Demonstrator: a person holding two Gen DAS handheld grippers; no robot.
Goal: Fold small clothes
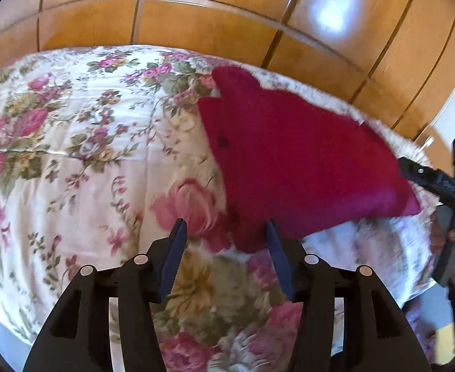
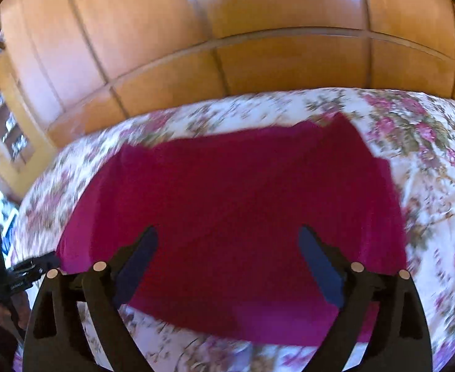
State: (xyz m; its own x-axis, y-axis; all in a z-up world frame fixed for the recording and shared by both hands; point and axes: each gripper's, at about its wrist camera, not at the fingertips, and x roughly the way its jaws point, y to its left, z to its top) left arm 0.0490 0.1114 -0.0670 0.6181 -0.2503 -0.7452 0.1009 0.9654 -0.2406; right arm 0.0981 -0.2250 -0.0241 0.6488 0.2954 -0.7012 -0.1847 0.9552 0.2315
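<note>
A dark red garment (image 1: 292,161) lies spread flat on the flowered bedspread (image 1: 72,142). In the left wrist view my left gripper (image 1: 225,232) is open and empty, just above the garment's near left corner. My right gripper (image 1: 413,170) shows at the right edge by the garment's right corner; its fingertips are hard to make out there. In the right wrist view the garment (image 2: 236,204) fills the middle and my right gripper (image 2: 229,241) is open over its near part, holding nothing. My left gripper's fingers (image 2: 32,268) show at the far left by the garment's edge.
A wooden panelled wardrobe (image 1: 227,18) stands behind the bed. The flowered bedspread (image 2: 429,161) stretches to both sides of the garment. A wooden shelf unit with glass doors (image 2: 4,124) stands at the left in the right wrist view.
</note>
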